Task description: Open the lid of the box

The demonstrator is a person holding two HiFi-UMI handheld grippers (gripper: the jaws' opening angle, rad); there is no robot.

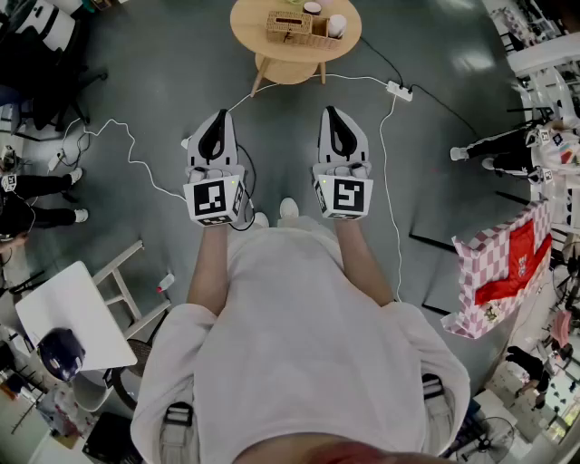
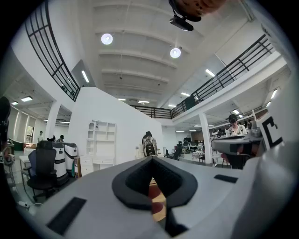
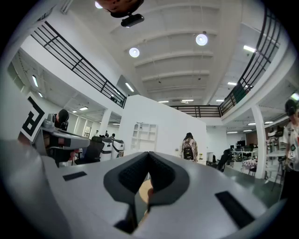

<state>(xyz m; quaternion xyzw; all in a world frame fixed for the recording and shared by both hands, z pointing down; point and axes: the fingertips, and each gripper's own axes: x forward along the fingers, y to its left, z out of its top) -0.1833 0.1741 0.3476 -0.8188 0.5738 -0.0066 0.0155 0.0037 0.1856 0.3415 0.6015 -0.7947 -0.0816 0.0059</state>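
A woven box point(image 1: 292, 25) stands on a small round wooden table point(image 1: 263, 45) at the top of the head view, well ahead of both grippers. My left gripper point(image 1: 218, 116) and right gripper point(image 1: 332, 112) are held side by side above the grey floor and point toward the table, some way short of it. Both sets of jaws are shut with nothing between them. In the left gripper view the gripper point(image 2: 152, 161) looks level across a large hall; the right gripper point(image 3: 148, 154) shows the same in its view. Only a sliver of the wooden table shows through each jaw gap.
Two pale cups point(image 1: 336, 24) stand beside the box. A white cable and power strip point(image 1: 399, 89) trail over the floor. A white folding table point(image 1: 63, 313) is at lower left, a checkered cloth point(image 1: 503, 272) at right. People sit at both sides.
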